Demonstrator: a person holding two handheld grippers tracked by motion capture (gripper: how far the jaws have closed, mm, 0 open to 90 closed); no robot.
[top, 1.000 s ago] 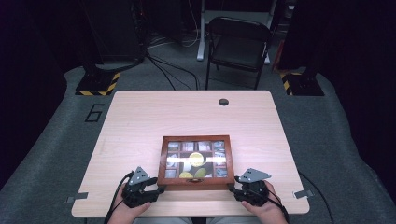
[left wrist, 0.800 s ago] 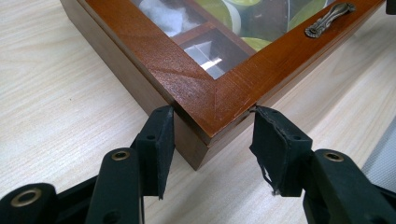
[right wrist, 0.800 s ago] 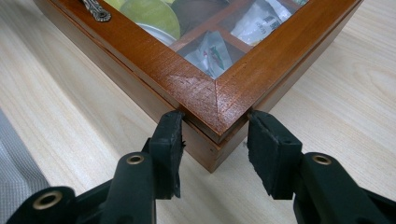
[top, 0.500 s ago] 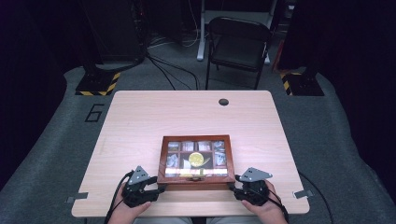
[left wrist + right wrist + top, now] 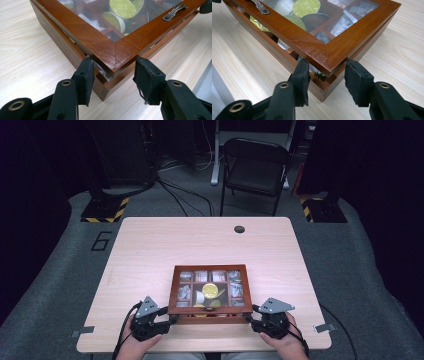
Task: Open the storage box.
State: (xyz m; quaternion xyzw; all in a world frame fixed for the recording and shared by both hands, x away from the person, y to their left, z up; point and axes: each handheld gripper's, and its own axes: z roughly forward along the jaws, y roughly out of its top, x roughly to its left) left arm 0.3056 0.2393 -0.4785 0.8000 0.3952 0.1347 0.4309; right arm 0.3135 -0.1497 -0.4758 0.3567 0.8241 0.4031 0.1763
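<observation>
Left gripper point(image 5: 116, 75) and right gripper point(image 5: 327, 75) each pinch a front corner of the glass lid point(image 5: 110, 47). The wooden box point(image 5: 210, 292) sits at the middle of the table's point(image 5: 200, 240) near edge. The yellow pods point(image 5: 210, 290) under the glass look shifted from a second ago, so the lid is probably pivoting. The gripper views show it ajar; the high view doesn't.
</observation>
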